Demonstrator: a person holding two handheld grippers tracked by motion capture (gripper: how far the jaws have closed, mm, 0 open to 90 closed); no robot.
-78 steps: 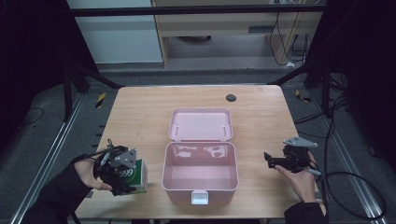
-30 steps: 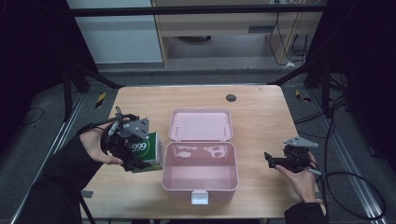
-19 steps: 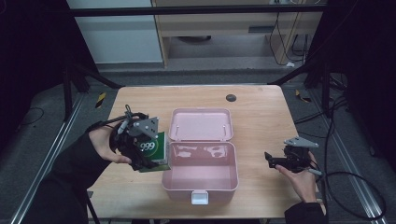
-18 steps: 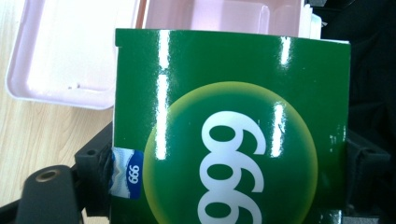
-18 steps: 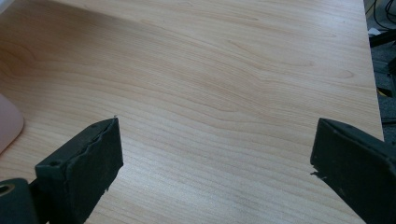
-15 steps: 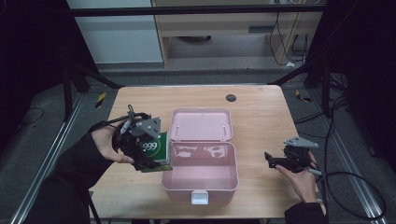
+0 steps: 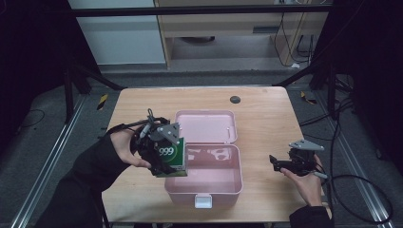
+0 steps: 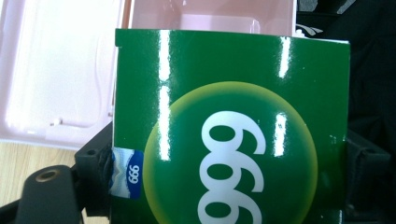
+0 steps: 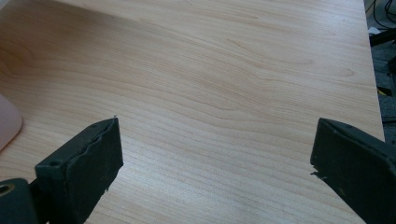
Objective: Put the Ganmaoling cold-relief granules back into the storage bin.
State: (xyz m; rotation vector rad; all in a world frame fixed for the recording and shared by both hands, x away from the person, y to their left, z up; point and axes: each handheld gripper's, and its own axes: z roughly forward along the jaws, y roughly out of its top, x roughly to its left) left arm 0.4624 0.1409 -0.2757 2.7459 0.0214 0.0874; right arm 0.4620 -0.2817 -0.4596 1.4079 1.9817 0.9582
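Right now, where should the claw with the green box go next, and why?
Probably a little further right and then down. The left claw grips the green box just over the left edge of the open pink case, whose tray looks bare inside, so lowering it there seems the likely step. The right claw is open beside the case.

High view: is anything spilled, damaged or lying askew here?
Nothing stands out. The pink case lies open and square on the table; the green box hangs tilted simply because the left hand-held gripper carries it.
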